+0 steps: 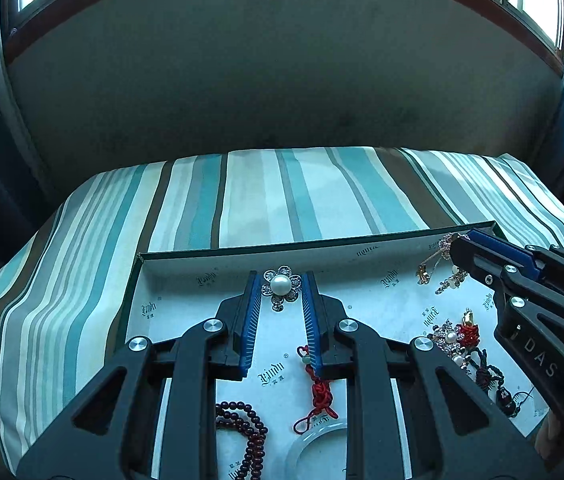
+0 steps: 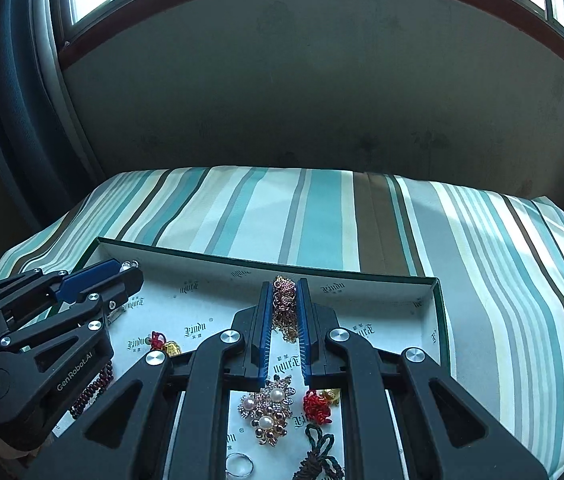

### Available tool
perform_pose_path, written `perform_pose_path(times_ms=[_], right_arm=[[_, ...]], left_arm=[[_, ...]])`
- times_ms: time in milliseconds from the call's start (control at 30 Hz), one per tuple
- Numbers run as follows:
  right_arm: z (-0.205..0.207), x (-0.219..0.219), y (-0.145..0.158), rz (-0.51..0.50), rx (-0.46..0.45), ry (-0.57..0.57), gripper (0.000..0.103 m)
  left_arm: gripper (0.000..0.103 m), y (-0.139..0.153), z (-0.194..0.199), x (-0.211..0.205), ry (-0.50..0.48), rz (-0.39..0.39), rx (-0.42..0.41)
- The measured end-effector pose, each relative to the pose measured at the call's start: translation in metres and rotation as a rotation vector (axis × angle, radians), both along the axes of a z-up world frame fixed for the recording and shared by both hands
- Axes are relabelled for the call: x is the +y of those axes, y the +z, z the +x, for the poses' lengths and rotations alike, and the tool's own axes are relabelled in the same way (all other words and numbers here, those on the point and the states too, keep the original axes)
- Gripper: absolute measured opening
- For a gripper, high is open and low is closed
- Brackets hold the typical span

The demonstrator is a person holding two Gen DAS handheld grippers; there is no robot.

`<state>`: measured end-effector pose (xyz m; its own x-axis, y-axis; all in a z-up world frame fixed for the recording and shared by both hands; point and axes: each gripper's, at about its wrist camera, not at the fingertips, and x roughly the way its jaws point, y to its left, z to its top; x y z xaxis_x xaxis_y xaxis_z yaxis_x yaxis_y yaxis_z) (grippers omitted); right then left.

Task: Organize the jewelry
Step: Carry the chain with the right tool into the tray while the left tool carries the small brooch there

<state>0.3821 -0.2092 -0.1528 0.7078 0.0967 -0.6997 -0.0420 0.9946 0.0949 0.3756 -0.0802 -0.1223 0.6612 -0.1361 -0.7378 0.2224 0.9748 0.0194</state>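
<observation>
A shallow white-lined box (image 1: 186, 276) with a green rim lies on a striped cushion. My left gripper (image 1: 281, 286) is open, its fingers on either side of a pearl flower brooch (image 1: 281, 286) at the box's far left. My right gripper (image 2: 285, 300) is shut on a gold chain necklace (image 2: 285, 308) that hangs bunched between its pads over the box's far right; in the left wrist view it shows at the right (image 1: 457, 244). The left gripper shows at the left of the right wrist view (image 2: 130, 270).
In the box lie a red knotted cord charm (image 1: 319, 392), dark red beads (image 1: 242, 424), a pale bangle (image 1: 313, 448), pearl brooches (image 2: 270, 408), a red-and-gold charm (image 2: 319, 402), a dark green cord (image 2: 317, 452) and a ring (image 2: 240, 465). The striped cushion (image 2: 321, 216) surrounds the box.
</observation>
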Motion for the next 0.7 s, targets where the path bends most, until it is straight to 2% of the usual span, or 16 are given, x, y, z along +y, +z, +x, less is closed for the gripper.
perform_pose_path(times_ms=[367,700], right_arm=[[0.028,-0.004,-0.021,-0.029,0.105,-0.007,0.012],[0.034,-0.004,-0.027,-0.023,0.143,-0.011,0.012]], left_arm=[[0.021,-0.017,0.017,-0.003,0.005,0.014,0.06],[0.022,-0.023,0.026,-0.003,0.009,0.008,0.103]])
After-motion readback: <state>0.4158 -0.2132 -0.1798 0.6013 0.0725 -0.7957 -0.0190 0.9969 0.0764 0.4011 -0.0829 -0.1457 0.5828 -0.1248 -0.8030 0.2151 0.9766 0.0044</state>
